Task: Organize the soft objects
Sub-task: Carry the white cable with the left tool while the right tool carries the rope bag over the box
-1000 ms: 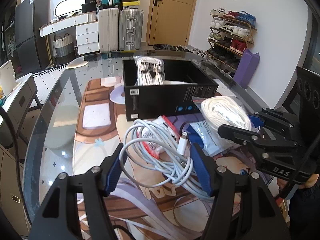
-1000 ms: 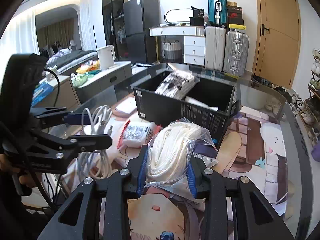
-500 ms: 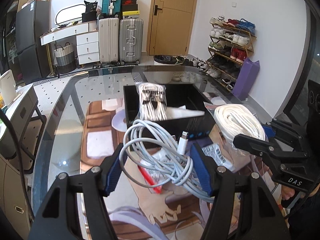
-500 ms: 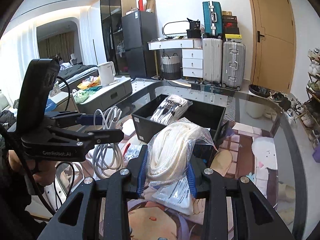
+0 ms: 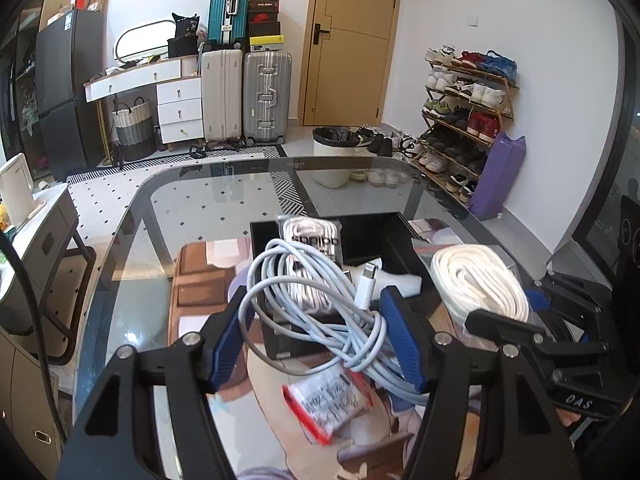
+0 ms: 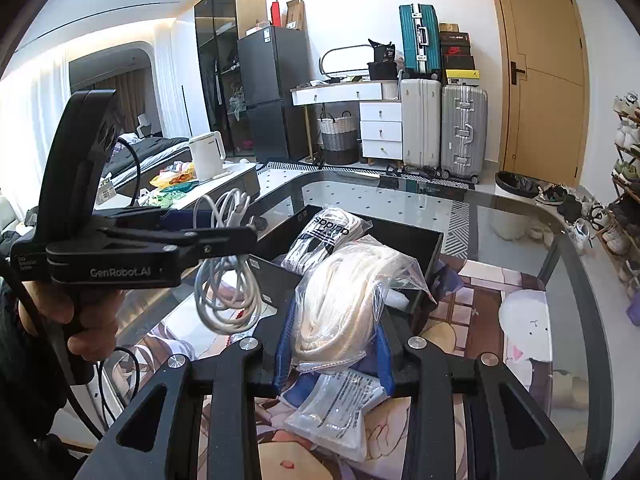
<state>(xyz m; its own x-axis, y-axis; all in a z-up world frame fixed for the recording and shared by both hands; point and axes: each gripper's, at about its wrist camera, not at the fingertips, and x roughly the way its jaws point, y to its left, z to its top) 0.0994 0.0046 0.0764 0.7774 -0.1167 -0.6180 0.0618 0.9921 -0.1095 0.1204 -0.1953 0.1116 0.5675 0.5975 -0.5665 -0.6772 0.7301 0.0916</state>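
Left wrist view: the coiled cable (image 5: 316, 308), a loose bundle of smooth pale-grey cord with a white plug end, hangs pinched between the blue pads of the left gripper (image 5: 316, 344), raised above the near wall of the black box (image 5: 404, 252). The loops sag freely below the pads, so the grip sits across the bundle's middle, probably to keep the coil from unravelling. Just right of the box's near corner, the right gripper (image 6: 334, 344) is clamped on the bagged rope (image 6: 340, 300), a thick cream cord wound flat inside crinkly clear plastic; the bag's slack corners stick out past the pads. Both loads are held clear of the table, seemingly for lowering into the box together. Inside the box, toward its far-left side, a striped fabric pack (image 6: 324, 240) in clear wrap already lies tilted against the wall. In front of the box, on the printed mat over the glass table (image 5: 192, 200), rest a red-edged zip pouch (image 5: 328, 404) and a flat white packet (image 6: 336, 408).
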